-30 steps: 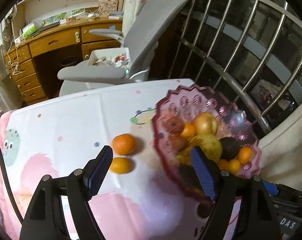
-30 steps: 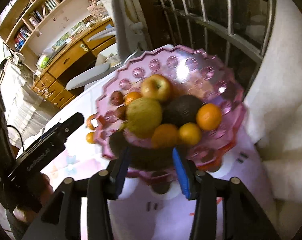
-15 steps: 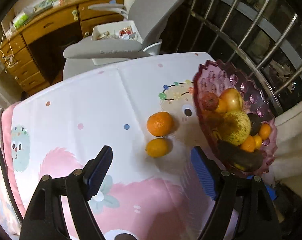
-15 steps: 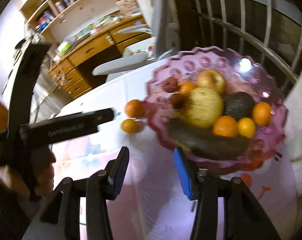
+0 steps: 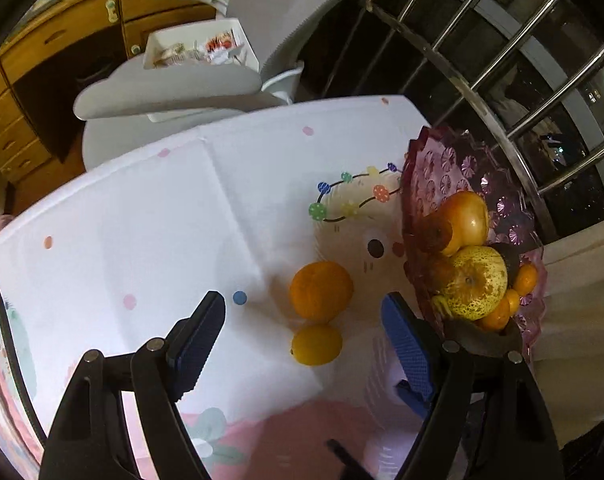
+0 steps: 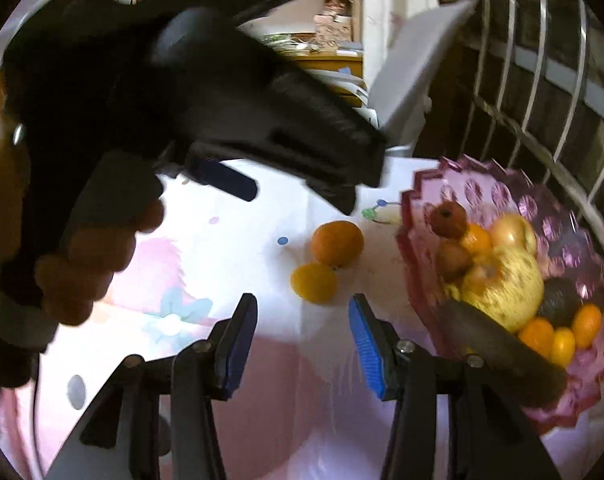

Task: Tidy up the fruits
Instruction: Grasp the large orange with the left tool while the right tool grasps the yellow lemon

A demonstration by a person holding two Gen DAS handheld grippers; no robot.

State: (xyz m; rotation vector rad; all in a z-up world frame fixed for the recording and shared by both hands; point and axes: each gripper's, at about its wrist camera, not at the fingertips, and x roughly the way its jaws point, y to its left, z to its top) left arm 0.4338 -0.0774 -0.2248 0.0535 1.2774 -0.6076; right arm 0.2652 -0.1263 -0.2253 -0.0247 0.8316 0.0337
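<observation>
**A:** Where are the loose fruits lying, reckoned from the pink bowl (image 5: 453, 168)?

**B:** Two of them lie on the printed tablecloth (image 5: 142, 216), just beside the bowl's near rim on its left. The bigger one is an orange (image 5: 321, 290). The smaller yellow-orange citrus (image 5: 317, 345) touches it on the side away from the bowl's far edge, towards the grippers.

**A:** And inside the bowl?

**B:** It is heaped. A speckled yellow-green pear (image 5: 475, 282) sits in the middle, a yellow-red apple (image 5: 467, 216) behind it, a dark avocado (image 6: 559, 302) to its right, and small oranges (image 6: 541, 334) along the near rim. A long dark fruit (image 6: 501, 350) lies across the near edge; I cannot tell what it is.

**A:** How do the tools stand?

**B:** The left gripper (image 5: 303, 324) has its blue pads spread wide, empty, with the small citrus seen in the gap between them but not touched. The right gripper (image 6: 303, 330) stands at a narrower gap, also gripping nothing, and points at the cloth just short of the small citrus, left of the bowl.

**A:** Anything else near the bowl?

**B:** A grey office chair (image 5: 206, 84) stands past the table's far edge, and metal window bars (image 5: 501, 60) rise behind the bowl.
</observation>
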